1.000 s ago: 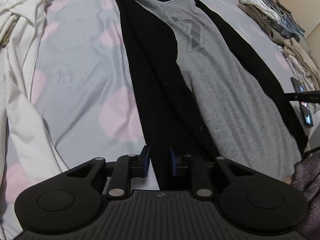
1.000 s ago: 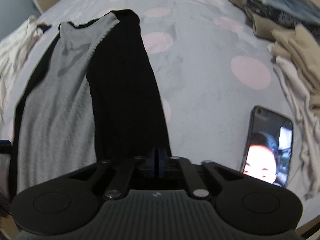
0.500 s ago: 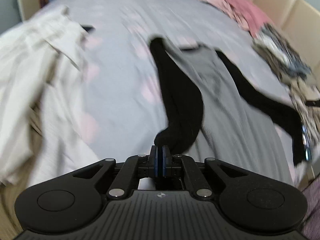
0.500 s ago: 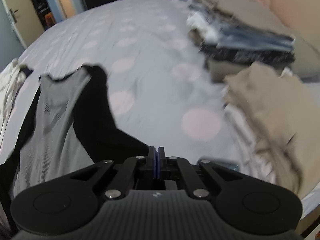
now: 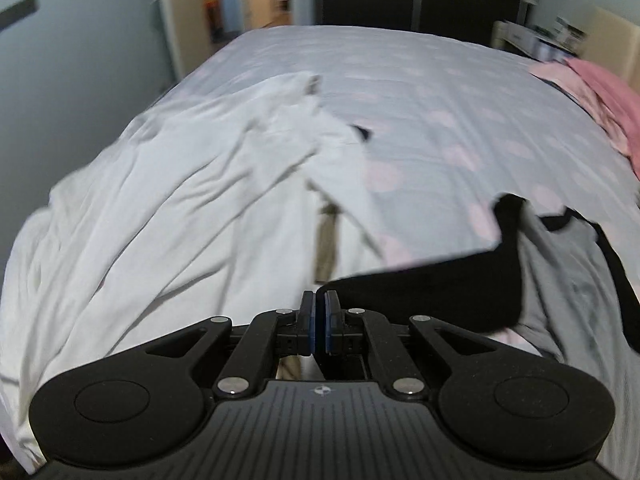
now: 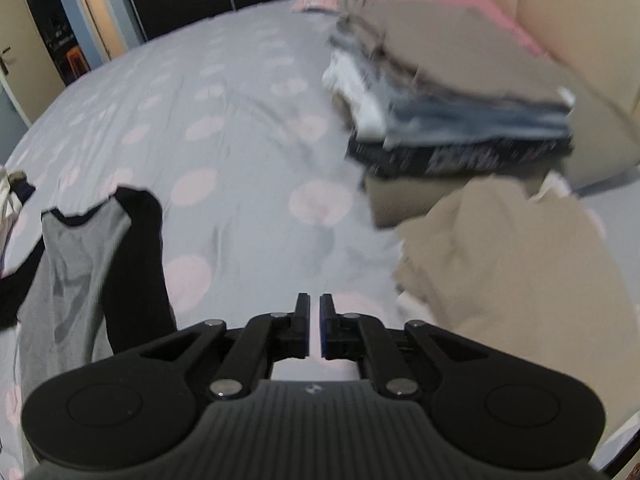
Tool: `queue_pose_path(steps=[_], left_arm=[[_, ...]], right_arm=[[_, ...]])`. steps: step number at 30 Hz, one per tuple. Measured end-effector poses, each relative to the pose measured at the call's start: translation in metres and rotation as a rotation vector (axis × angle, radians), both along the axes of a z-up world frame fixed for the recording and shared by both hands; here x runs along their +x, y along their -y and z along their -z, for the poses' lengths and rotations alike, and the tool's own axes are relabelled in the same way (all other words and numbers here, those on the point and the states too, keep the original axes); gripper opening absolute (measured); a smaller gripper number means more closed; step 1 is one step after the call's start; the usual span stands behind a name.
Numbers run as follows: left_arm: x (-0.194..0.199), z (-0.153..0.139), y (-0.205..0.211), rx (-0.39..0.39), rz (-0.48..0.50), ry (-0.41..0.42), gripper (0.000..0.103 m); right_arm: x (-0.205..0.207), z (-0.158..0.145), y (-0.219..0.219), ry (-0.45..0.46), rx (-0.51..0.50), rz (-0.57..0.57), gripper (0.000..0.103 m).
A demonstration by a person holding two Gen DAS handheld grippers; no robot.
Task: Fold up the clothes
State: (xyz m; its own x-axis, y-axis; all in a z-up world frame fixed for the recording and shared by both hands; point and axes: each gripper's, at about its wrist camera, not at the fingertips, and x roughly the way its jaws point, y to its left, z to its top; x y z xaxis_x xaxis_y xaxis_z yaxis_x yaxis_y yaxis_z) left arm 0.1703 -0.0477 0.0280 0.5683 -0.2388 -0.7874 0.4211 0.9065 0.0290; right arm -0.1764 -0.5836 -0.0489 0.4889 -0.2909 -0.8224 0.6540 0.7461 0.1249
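While the left gripper [image 5: 319, 322] pinches the black sleeve [image 5: 420, 292] of the grey-and-black shirt [image 6: 76, 276] near the bed's [image 6: 248, 120] near edge, the right gripper [image 6: 314, 330] is opening, nothing between its jaws, beside folded clothes [image 6: 452, 120].

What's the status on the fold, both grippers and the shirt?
Left gripper shut on the shirt's black sleeve. Right gripper opening, nothing between its fingers. White garments close beside the shirt.
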Motion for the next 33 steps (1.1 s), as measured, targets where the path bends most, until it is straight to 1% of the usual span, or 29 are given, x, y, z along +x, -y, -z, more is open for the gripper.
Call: queue_pose_path(steps=[2,4,9,11,12,13,14,15,16,17,20,25,30,33], left_arm=[[0.006,0.007,-0.003,0.003,-0.021,-0.006,0.002],[0.009,0.012,-0.004,0.006,-0.027,-0.011,0.002],[0.011,0.021,-0.002,0.015,-0.018,-0.023,0.002],[0.010,0.024,-0.001,0.017,-0.011,-0.025,0.002],[0.010,0.025,-0.001,0.019,-0.008,-0.027,0.002],[0.010,0.026,0.000,0.019,-0.008,-0.027,0.002],[0.011,0.027,0.000,0.019,-0.008,-0.027,0.002],[0.011,0.029,0.001,0.020,-0.008,-0.028,0.002],[0.012,0.030,0.001,0.020,-0.008,-0.028,0.002],[0.012,0.029,0.001,0.018,-0.012,-0.021,0.002],[0.013,0.026,-0.001,0.008,-0.031,-0.004,0.002],[0.016,0.018,-0.004,0.000,-0.067,0.029,0.002],[0.023,0.012,-0.008,0.000,-0.105,0.068,0.002],[0.029,0.009,-0.011,0.000,-0.141,0.092,0.002]], right_arm=[[0.005,0.011,-0.003,-0.013,0.033,-0.027,0.031],[0.010,0.021,-0.008,-0.019,0.061,-0.057,0.036],[0.021,0.050,-0.018,-0.046,0.161,-0.103,0.040],[0.026,0.062,-0.024,-0.069,0.176,-0.117,0.047],[0.027,0.067,-0.026,-0.080,0.190,-0.125,0.047],[0.028,0.071,-0.029,-0.089,0.206,-0.132,0.046],[0.029,0.074,-0.032,-0.101,0.203,-0.143,0.043],[0.030,0.076,-0.035,-0.113,0.195,-0.156,0.036],[0.031,0.076,-0.037,-0.124,0.180,-0.164,0.014],[0.032,0.075,-0.039,-0.133,0.162,-0.171,0.002],[0.031,0.066,-0.037,-0.108,0.137,-0.134,0.002],[0.024,0.039,-0.018,-0.042,0.084,-0.041,0.002],[0.012,0.014,0.014,0.006,0.017,0.100,0.002],[0.004,0.000,0.040,0.056,-0.023,0.205,0.001]])
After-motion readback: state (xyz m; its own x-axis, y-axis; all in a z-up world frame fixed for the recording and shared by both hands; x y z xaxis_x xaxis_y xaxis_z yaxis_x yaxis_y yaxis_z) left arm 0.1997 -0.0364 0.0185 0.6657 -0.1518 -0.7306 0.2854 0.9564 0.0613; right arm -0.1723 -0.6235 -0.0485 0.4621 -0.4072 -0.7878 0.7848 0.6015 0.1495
